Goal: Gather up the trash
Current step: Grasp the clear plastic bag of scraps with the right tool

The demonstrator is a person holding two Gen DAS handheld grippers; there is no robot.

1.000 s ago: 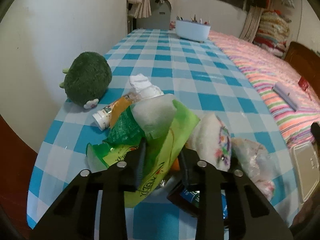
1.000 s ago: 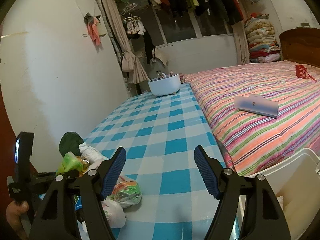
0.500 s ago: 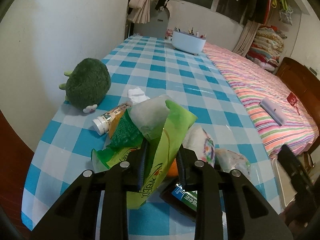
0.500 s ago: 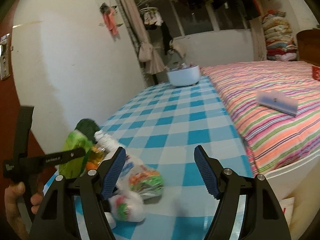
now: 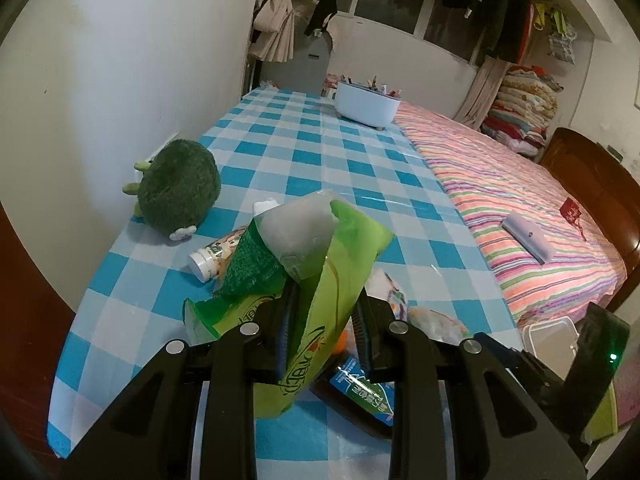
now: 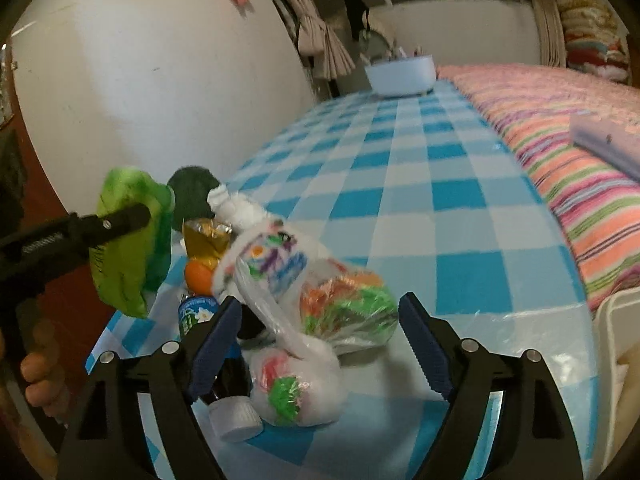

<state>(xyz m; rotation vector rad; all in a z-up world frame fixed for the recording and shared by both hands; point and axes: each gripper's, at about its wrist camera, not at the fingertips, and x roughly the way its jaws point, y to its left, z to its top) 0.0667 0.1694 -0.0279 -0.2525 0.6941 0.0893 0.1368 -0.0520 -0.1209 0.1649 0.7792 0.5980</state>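
Left gripper (image 5: 322,320): it is clamping tight on the green wrapper (image 5: 320,280), pads pressing both faces, and holding it clear above the checked tablecloth (image 5: 360,160).
Green wrapper, axis: it is standing roughly upright between the jaws, top flopping toward the far end of the table, lower tail dangling toward the camera.
Plush toy (image 5: 178,188): it is sitting at the table's left edge by the wall, apart from the pile, and I am judging it no trash.
Small bottle (image 5: 212,254): it is lying on its side just beside the toy, white cap pointing toward the near-left corner.
Knotted plastic bags (image 6: 304,312): they are lying just ahead of the right gripper, running from the near cap toward the far right, and touching the dark bottle (image 6: 192,316) on their left.
Right gripper (image 6: 320,324): its jaws are opening wide at this moment, with the white bag's knot lying between the fingertips but no pad pressing on it; nothing is held.
Nearer hand: the right one, plainly, since the left is already full.
Edges: the pile is crowding the near-left corner, so a sideways nudge is risking a fall, I'd say.
Open room: the cloth to the right and beyond is lying bare toward the white tub (image 6: 402,74).
White bin (image 5: 550,336): it is waiting below the table's right edge, beside the striped bed (image 6: 560,140).
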